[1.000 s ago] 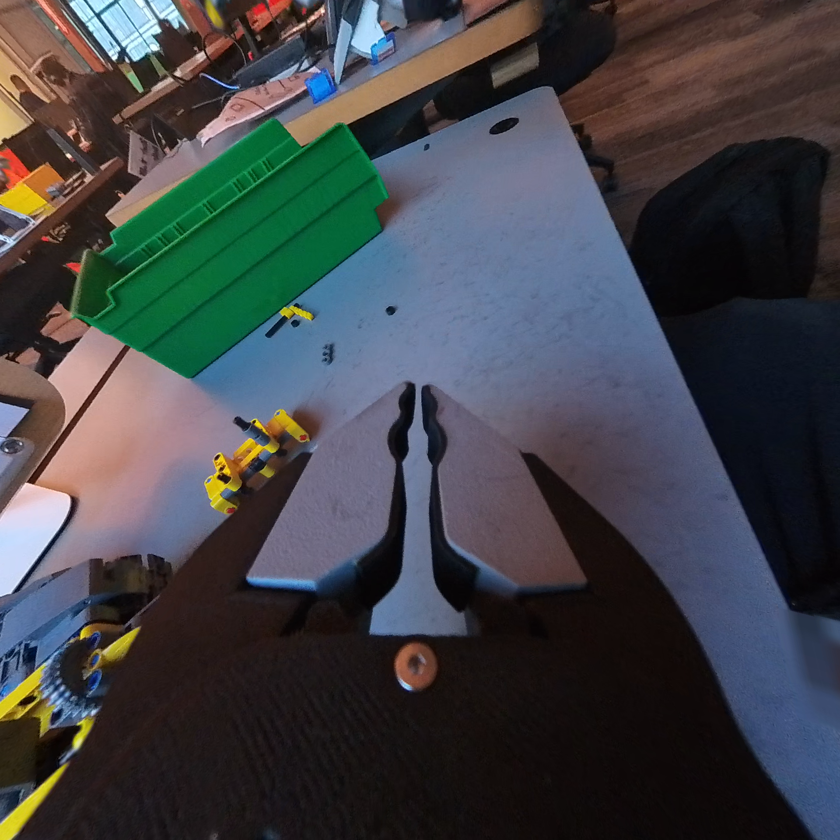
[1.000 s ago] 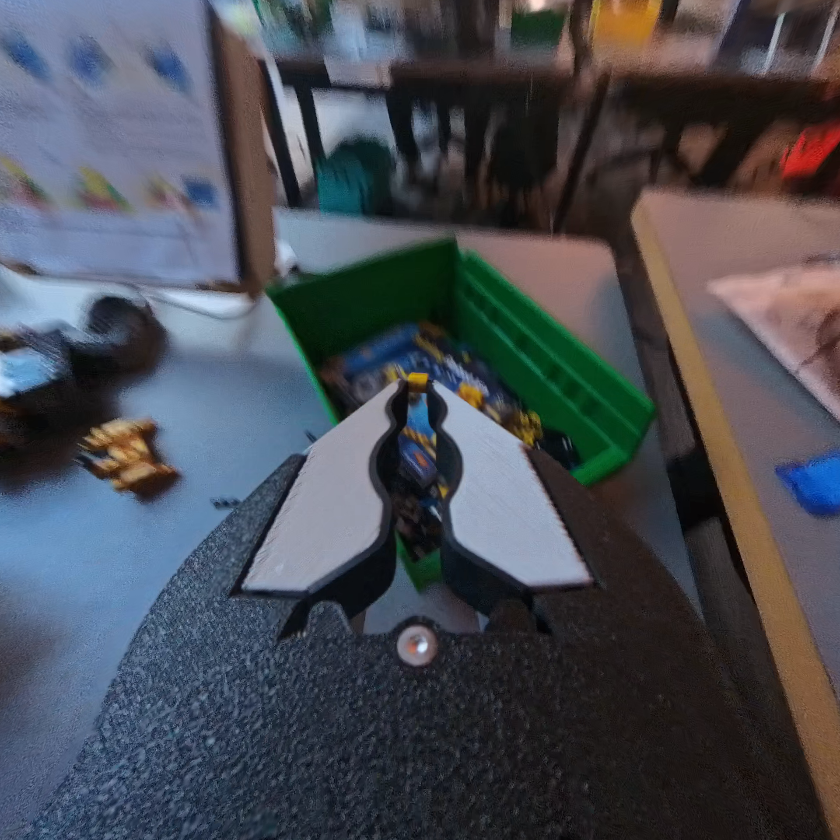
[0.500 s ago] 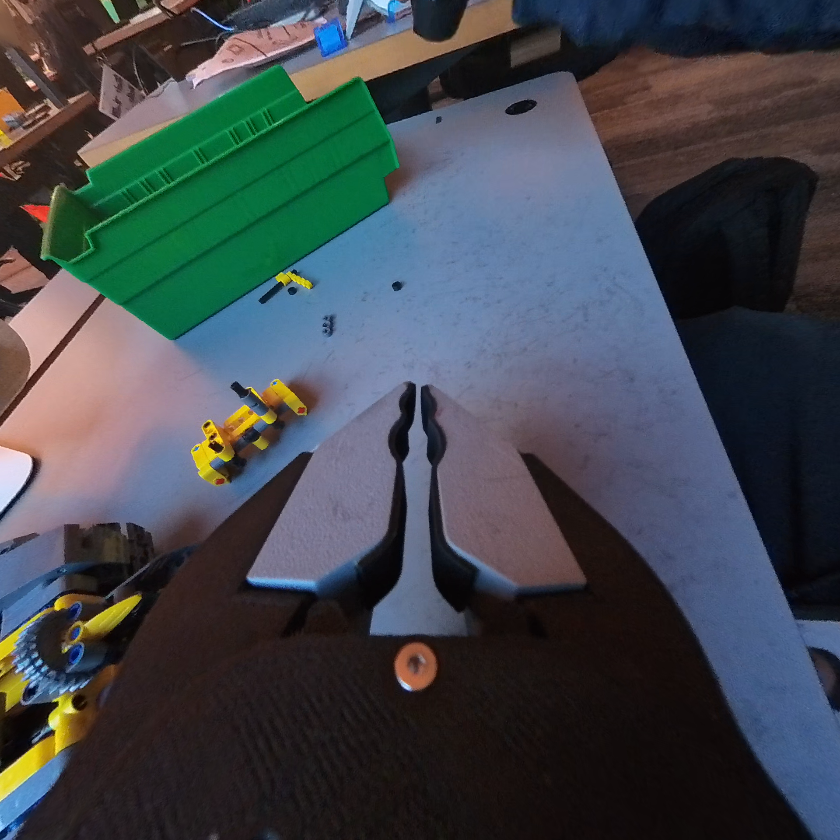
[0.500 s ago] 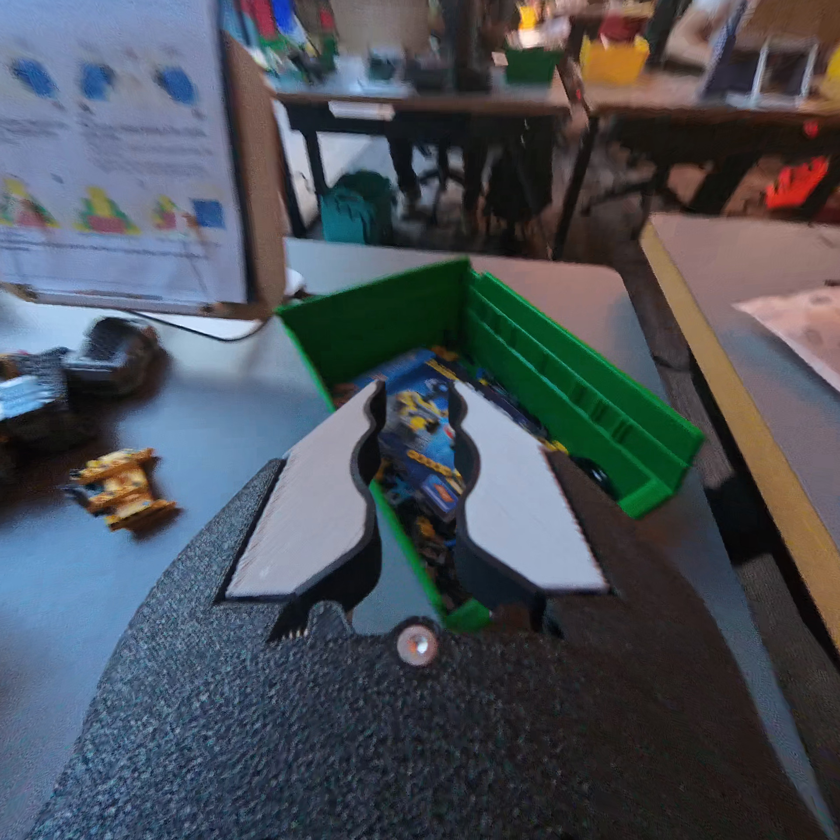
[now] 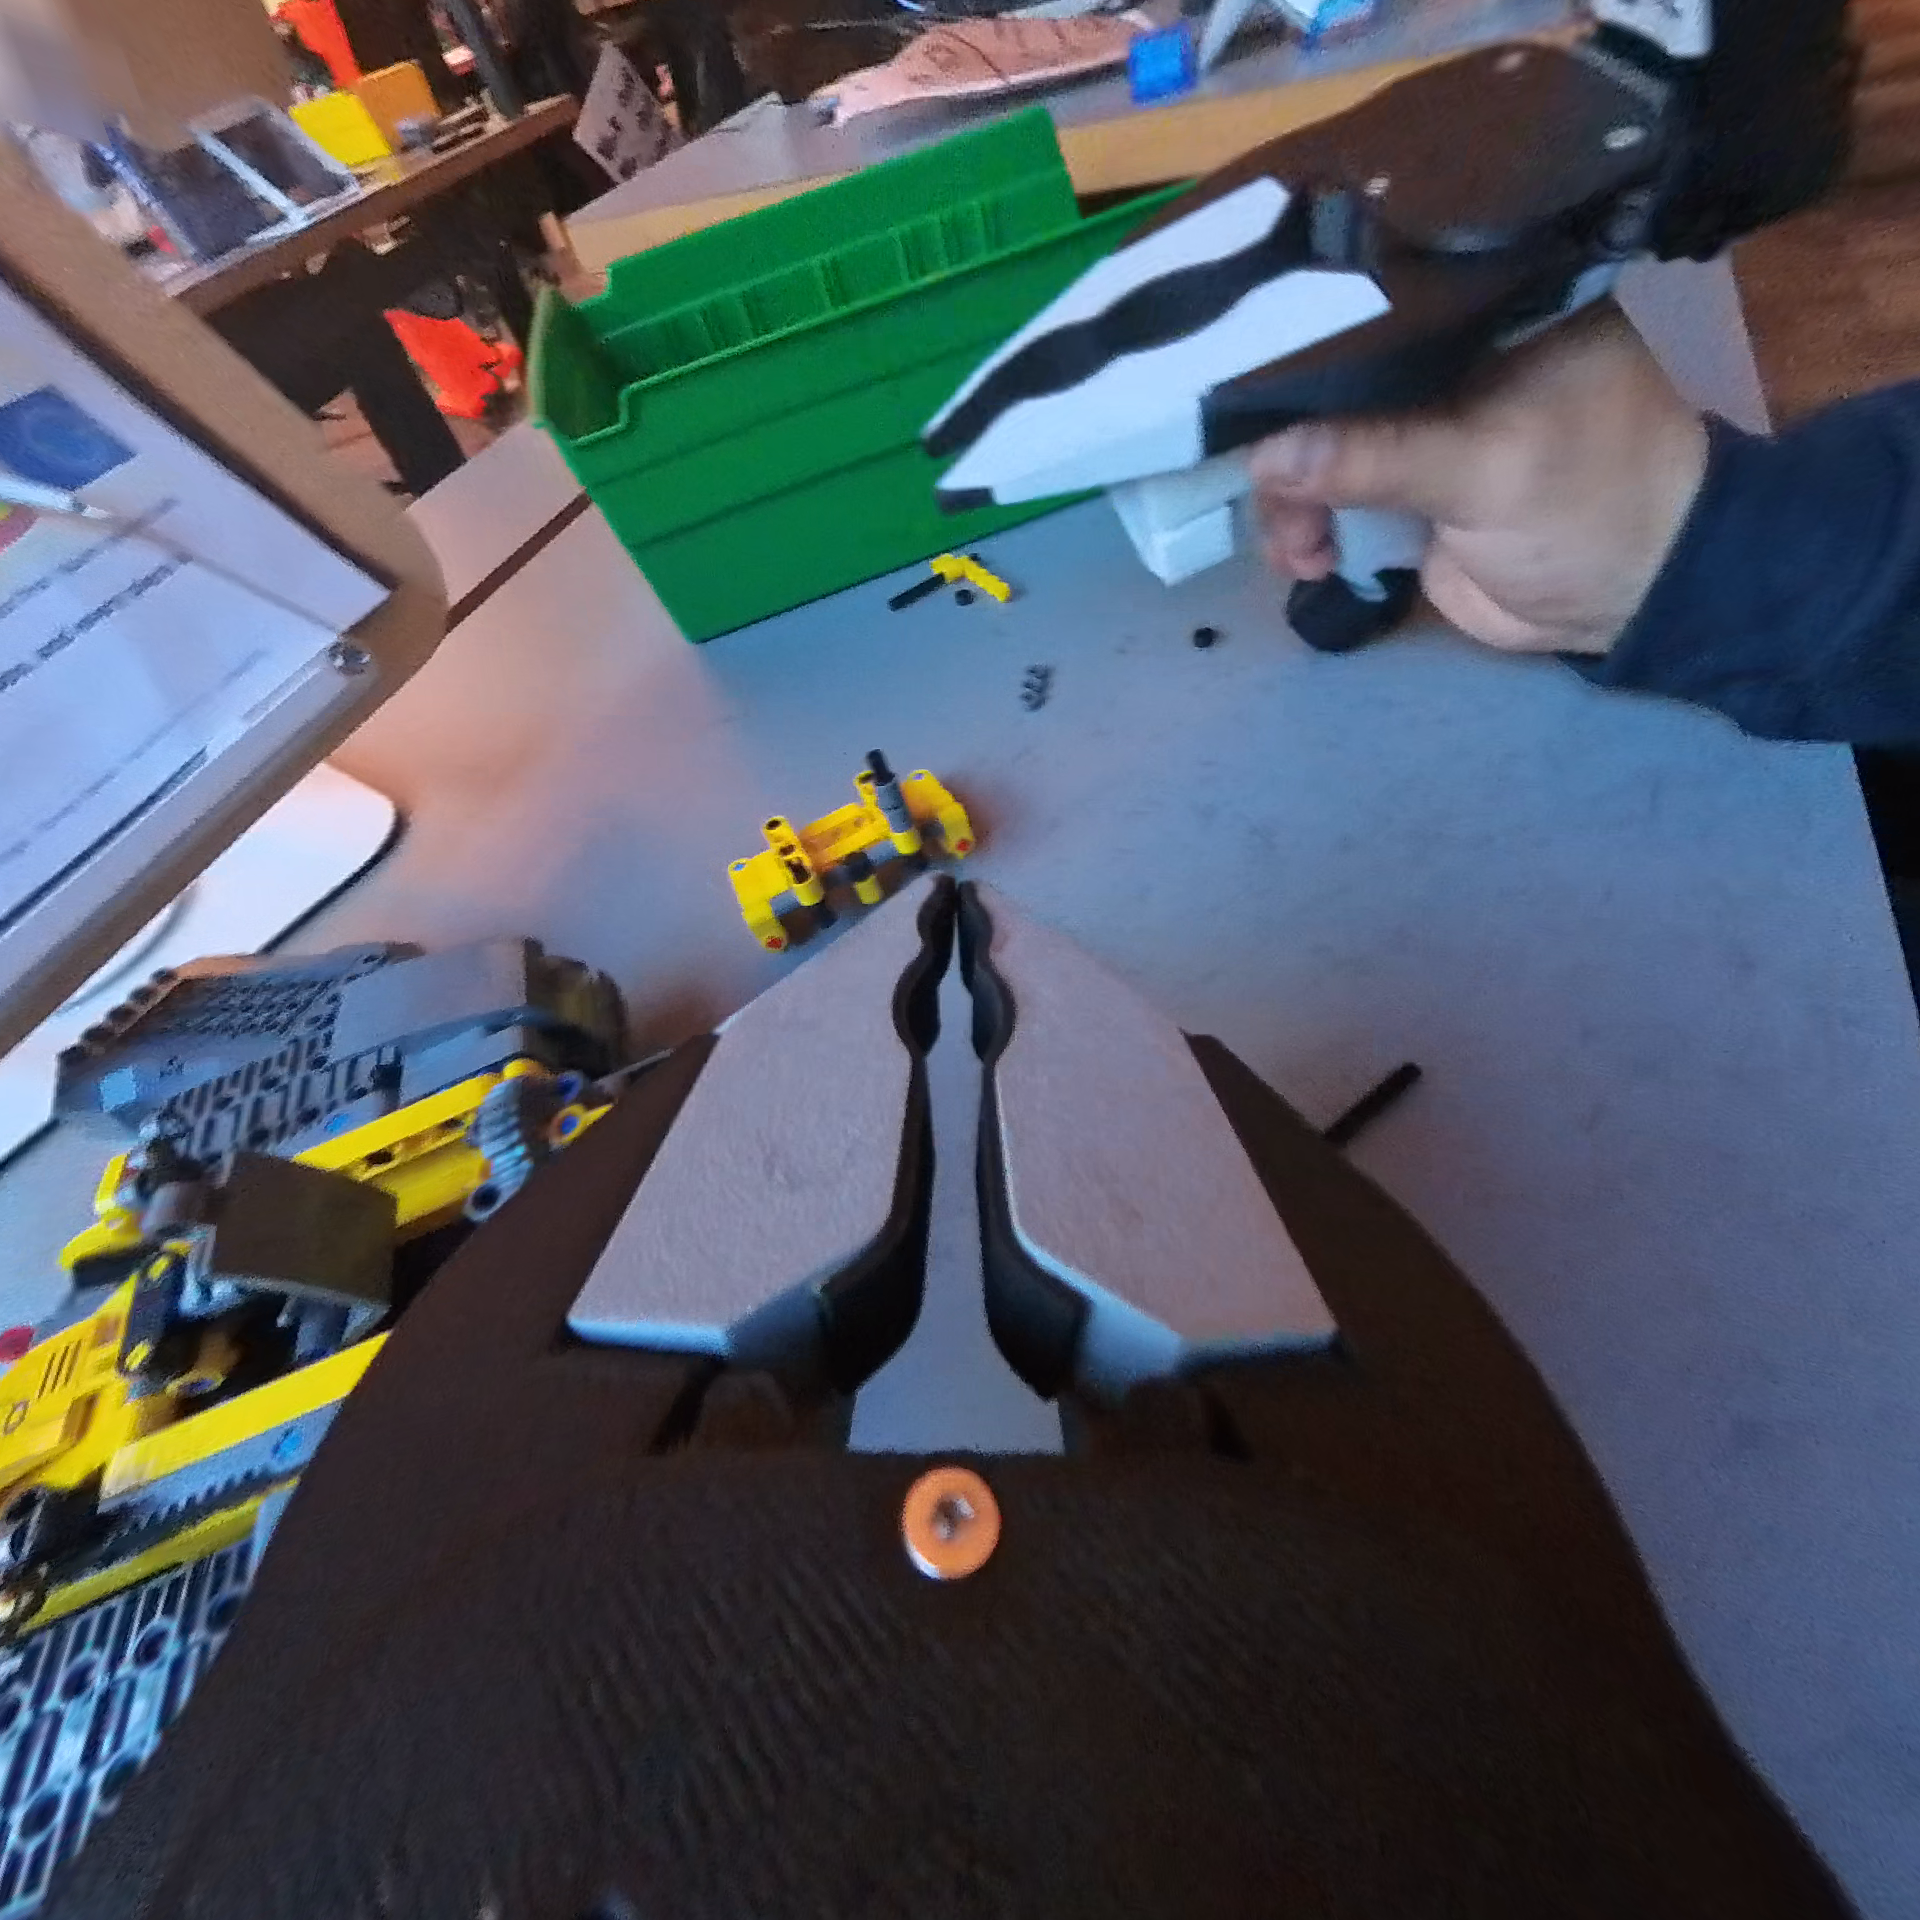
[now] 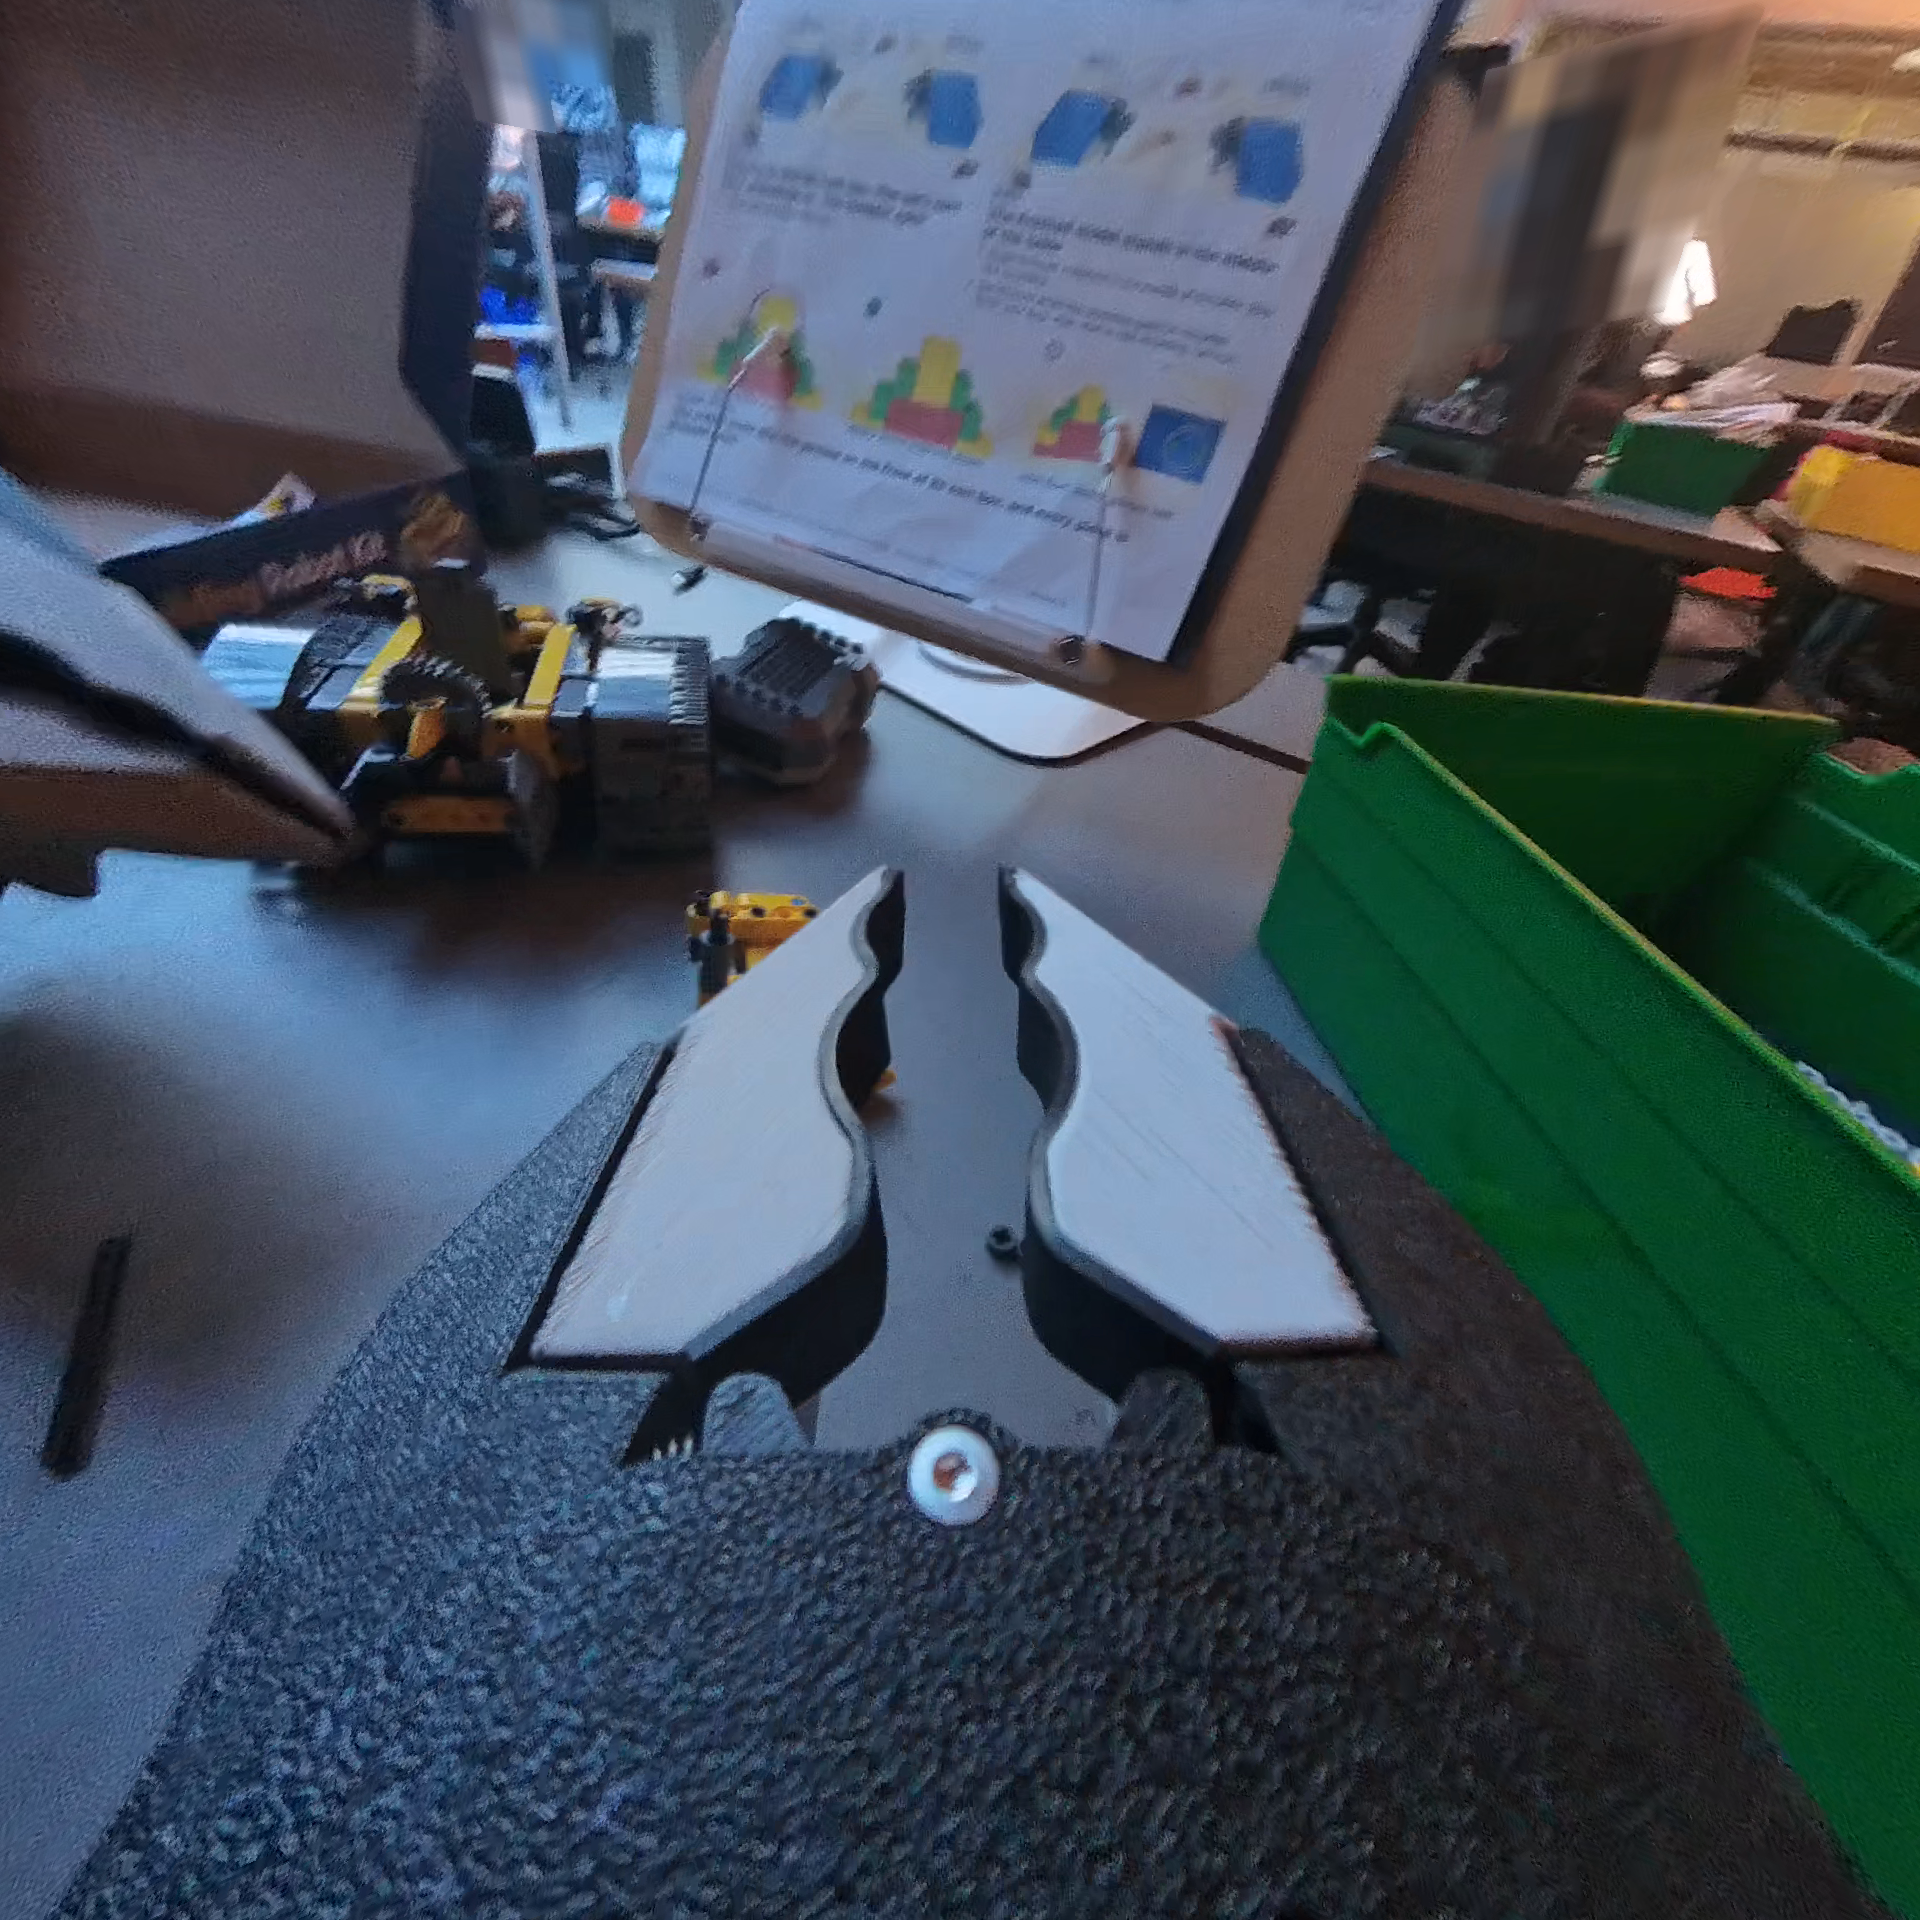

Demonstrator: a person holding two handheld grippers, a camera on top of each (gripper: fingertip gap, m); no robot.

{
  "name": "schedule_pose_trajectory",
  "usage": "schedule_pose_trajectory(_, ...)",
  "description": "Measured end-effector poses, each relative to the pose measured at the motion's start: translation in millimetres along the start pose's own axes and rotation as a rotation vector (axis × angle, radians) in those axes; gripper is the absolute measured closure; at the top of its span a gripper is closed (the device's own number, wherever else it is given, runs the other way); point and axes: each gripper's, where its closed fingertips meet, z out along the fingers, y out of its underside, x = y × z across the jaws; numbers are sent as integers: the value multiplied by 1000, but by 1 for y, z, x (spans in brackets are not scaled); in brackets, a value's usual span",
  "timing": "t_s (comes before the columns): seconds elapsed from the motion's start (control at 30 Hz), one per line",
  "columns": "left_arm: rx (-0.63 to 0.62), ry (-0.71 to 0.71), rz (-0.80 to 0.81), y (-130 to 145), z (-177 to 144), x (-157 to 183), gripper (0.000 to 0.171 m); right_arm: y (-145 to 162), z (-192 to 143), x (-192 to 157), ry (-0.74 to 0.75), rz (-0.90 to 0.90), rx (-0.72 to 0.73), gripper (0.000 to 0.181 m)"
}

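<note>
A small yellow and grey brick assembly (image 5: 847, 852) lies on the grey table (image 5: 1455, 987). My left gripper (image 5: 954, 894) is shut and empty, its tips just beside the assembly's near right end. My right gripper (image 6: 951, 883) is open and empty above the table. The assembly (image 6: 743, 925) sits just left of its left finger, partly hidden by it. The right gripper also shows in the left wrist view (image 5: 940, 468), held by a hand (image 5: 1486, 499) in front of the green bin (image 5: 831, 416).
A large yellow and grey vehicle model (image 5: 260, 1195) stands at the left. An instruction board (image 6: 987, 312) on a white stand is behind it. The green bin (image 6: 1610, 1039) holds parts. A black axle (image 5: 1371, 1101), a yellow piece (image 5: 966, 582) and small black bits (image 5: 1034, 686) lie loose. Measured from the fingertips, the black axle (image 5: 1371, 1101) is 11 cm or so from the left gripper and 20 cm from the right. My right wrist view (image 6: 65, 1396) looks at it from another angle.
My right gripper has swung left from over the green bin to low over the table and has opened. My left gripper, still shut, has turned left and closed in on the small yellow assembly.
</note>
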Motion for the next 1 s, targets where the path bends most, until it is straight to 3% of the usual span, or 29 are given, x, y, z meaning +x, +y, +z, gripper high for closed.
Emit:
schedule_pose_trajectory(0.1,26,16,-75,-2,-2,-5,171,-3,0,-10,-42,-34,25,167)
schedule_pose_trajectory(0.23,15,81,-114,1,3,5,171,14,8,-23,-90,-67,-92,149)
schedule_pose_trajectory(0.3,2,80,-96,3,5,7,171,25,11,-19,-7,-183,-180,154)
schedule_pose_trajectory(0.33,-1,78,-86,3,5,8,171,22,9,-6,106,-265,-193,161)
schedule_pose_trajectory(0.4,-1,77,-75,3,5,8,171,-1,-8,14,271,-354,-102,168)
schedule_pose_trajectory(0.53,7,83,-71,1,4,8,171,-40,-58,47,422,-193,157,178)
schedule_pose_trajectory(0.63,-5,101,-71,4,5,10,171,-46,-84,53,340,7,227,172)
schedule_pose_trajectory(0.73,-38,174,-80,7,6,21,171,-29,-93,41,174,21,77,181)
schedule_pose_trajectory(0.8,-79,281,-80,10,5,39,171,4,-96,42,128,73,-111,169)
schedule_pose_trajectory(0.87,-139,431,-55,17,0,64,170,39,-97,34,38,145,-268,173)
schedule_pose_trajectory(0.9,-178,486,-35,21,-3,73,169,56,-97,33,28,178,-332,166)
schedule_pose_trajectory(1.0,-231,565,13,33,-8,87,163,91,-92,26,-32,206,-486,161)
